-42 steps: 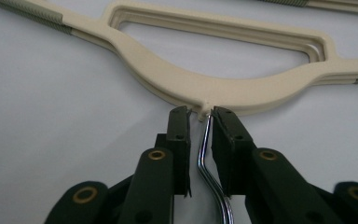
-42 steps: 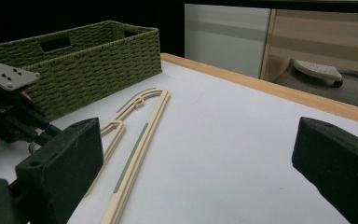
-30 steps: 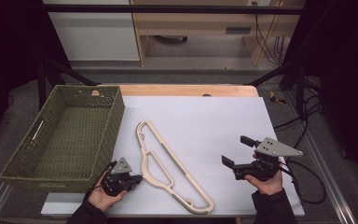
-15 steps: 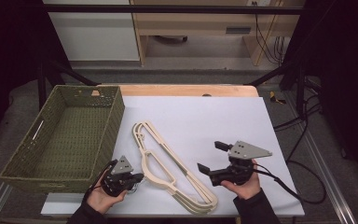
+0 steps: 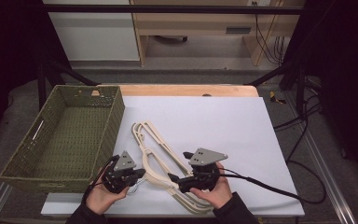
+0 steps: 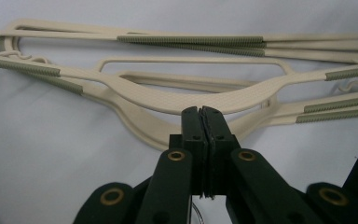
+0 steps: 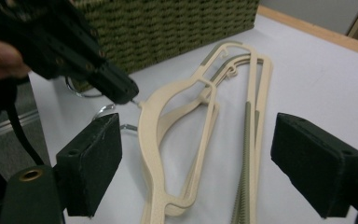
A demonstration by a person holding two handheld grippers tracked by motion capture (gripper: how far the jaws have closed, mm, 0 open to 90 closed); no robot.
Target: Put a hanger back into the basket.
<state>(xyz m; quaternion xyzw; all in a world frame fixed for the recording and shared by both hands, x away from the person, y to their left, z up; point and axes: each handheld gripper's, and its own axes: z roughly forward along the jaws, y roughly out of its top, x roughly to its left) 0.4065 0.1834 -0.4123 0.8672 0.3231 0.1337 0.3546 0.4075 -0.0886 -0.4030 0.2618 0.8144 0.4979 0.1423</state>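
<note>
Moved: right tongs (image 5: 175,179) have slid leftward across the counter (image 5: 223,121) since the earlier picture, coming in over the near end of the hangers (image 5: 161,161); left tongs (image 5: 139,173) have lifted a little, and the top hanger's neck has risen with them.
Left tongs: pressed together — in the left gripper view they meet right at the neck of the top hanger (image 6: 177,100), apparently on its metal hook, though the hook itself is mostly hidden.
Right tongs: jaws apart and just been closing — in the right gripper view the two pads stand on either side of the hanger stack (image 7: 186,140) without touching it.
Hangers: cream stack with green ribbed strips, lying aslant on the white counter, beside the basket.
Basket: green woven basket (image 5: 37,161) at the counter's left.
</note>
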